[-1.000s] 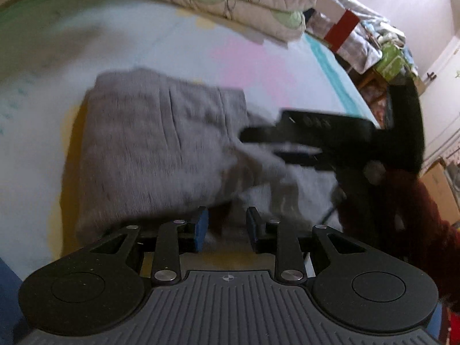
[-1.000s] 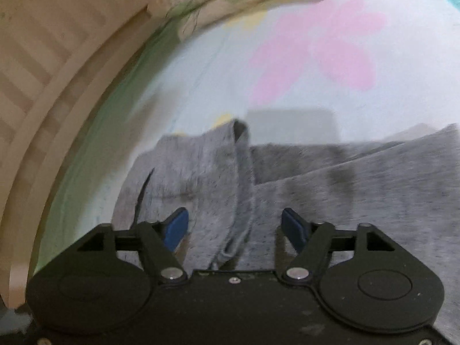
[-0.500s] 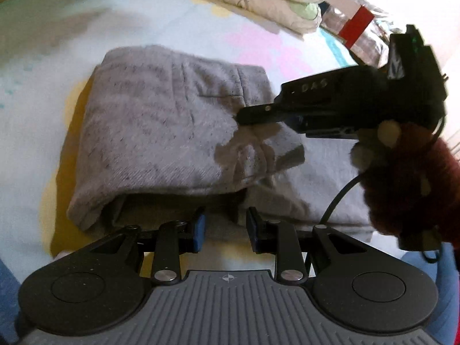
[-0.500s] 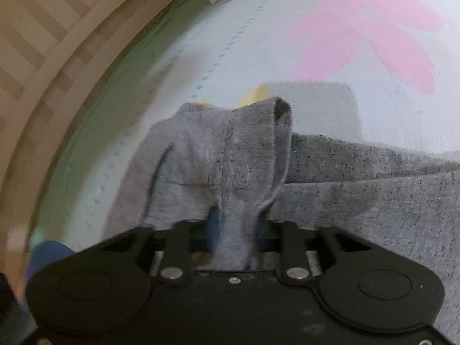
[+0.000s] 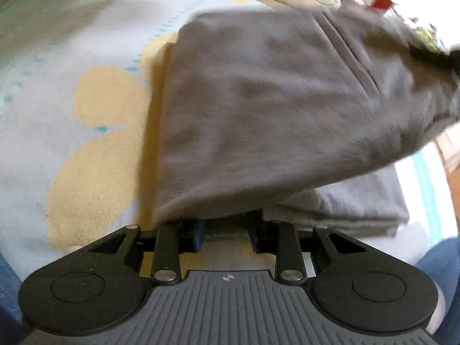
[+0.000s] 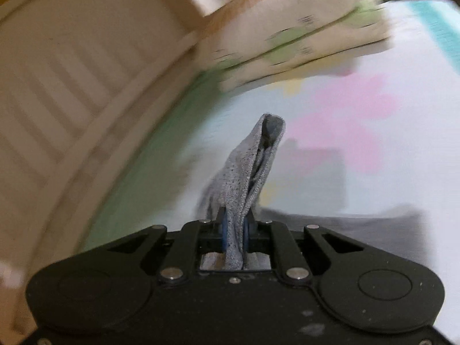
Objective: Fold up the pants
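2 grippers are at work on the bed (image 5: 95,92). My right gripper (image 6: 235,234) is clamped on a bunched corner of the grey pants (image 6: 253,166), holding it above the flowered sheet. In my left view the pants (image 5: 273,115) hang as a raised flap over a folded layer lying on the bed. My left gripper (image 5: 227,234) sits low at the flap's near edge, its jaws apart, gripping nothing. Folded bedding (image 6: 302,40) lies beyond.

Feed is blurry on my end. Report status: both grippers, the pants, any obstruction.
Right gripper shut on a bunched edge of the gray pants. Left gripper open at the lifted layer's near edge. Pants partly raised off the bed sheet. Nothing in the way.
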{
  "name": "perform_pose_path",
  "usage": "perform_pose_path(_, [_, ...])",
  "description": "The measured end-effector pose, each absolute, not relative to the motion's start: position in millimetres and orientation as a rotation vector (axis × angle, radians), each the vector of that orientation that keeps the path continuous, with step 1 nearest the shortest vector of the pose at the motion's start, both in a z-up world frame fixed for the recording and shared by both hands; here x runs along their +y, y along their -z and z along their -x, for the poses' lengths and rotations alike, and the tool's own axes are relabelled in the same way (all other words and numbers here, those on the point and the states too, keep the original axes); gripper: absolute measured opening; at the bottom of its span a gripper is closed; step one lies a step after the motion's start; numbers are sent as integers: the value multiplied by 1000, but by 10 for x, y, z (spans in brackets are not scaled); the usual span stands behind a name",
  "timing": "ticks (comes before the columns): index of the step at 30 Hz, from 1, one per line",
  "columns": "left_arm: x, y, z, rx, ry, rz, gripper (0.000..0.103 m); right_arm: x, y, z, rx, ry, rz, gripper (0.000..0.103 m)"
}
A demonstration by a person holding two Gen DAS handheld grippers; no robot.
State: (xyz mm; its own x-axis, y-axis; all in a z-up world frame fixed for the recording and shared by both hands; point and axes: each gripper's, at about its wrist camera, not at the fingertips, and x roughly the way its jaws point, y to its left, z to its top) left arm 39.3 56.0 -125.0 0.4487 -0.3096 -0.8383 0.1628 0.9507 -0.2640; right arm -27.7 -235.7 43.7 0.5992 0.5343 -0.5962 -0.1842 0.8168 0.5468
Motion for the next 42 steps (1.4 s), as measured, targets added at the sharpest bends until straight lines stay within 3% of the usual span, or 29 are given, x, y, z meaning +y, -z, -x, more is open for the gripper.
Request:
perform_pose_path(9, [486, 1148, -322, 1116, 359, 49, 29, -2892, 587, 494, 1090, -139, -424, 11])
perform_pose_path(13, [549, 1080, -203, 1159, 449, 42, 29, -2779, 621, 481, 1072, -126, -370, 11])
perform_pose_path(19, [549, 673, -116, 1015, 529, 55, 29, -2785, 383, 566, 956, -155, -292, 11])
perform_pose_path(25, [377, 788, -368, 968, 464, 88, 30, -2770, 713, 447, 1034, -106, -254, 15])
perform_pose_path(28, [277, 1054, -456, 1067, 440, 51, 31, -2768, 667, 460, 1020, -82, -252, 27])
perform_pose_path(30, [256, 1159, -450, 1095, 444, 58, 31, -2794, 569, 516, 992, -41, -236, 51])
perform_pose_path(37, [311, 1166, -446, 1095, 445, 86, 31, -2708, 113, 886, 853, 3, -267, 47])
perform_pose_path(41, [305, 1180, -422, 1087, 439, 76, 32, -2406, 307, 1006, 958, -62, -172, 24])
perform_pose_path(42, [297, 1175, -422, 1089, 438, 80, 32, -2364, 426, 1016, 1006, -57, -169, 24])
